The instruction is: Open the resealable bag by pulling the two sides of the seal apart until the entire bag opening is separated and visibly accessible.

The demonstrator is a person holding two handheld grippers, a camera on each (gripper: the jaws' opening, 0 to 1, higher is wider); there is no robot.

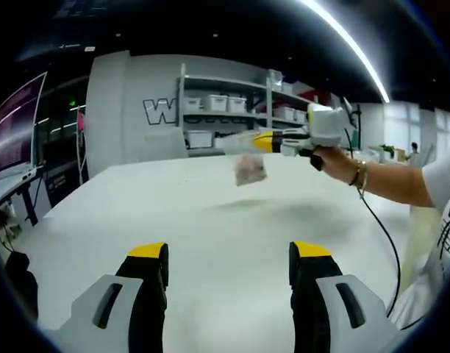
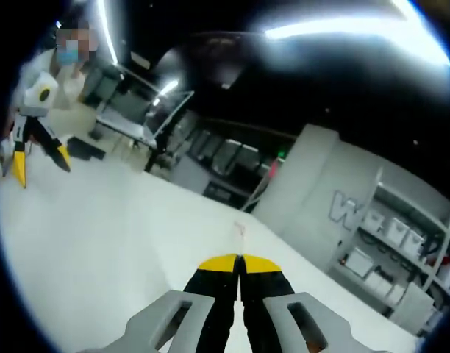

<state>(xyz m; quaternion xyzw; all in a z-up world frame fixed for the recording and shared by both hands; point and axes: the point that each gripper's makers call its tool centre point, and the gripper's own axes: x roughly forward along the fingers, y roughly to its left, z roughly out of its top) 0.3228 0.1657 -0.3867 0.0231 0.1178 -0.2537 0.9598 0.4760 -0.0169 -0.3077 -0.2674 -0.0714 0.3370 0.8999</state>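
A small clear resealable bag (image 1: 249,170) with pinkish contents hangs in the air over the white table (image 1: 210,220). My right gripper (image 1: 238,143), held by a hand reaching in from the right, is shut on the bag's top edge. In the right gripper view its yellow-tipped jaws (image 2: 240,263) are pressed together, and a thin sliver of the bag (image 2: 240,229) sticks out past them. My left gripper (image 1: 229,254) stands open low over the near part of the table, well short of the bag, with nothing between its fingers. It also appears far off as the left gripper (image 2: 41,168).
Shelves with white bins (image 1: 225,103) line the far wall. A monitor (image 1: 15,125) stands on a desk at the left. A black cable (image 1: 379,228) trails from the right gripper across the table's right side. A person (image 2: 63,66) holds the left gripper.
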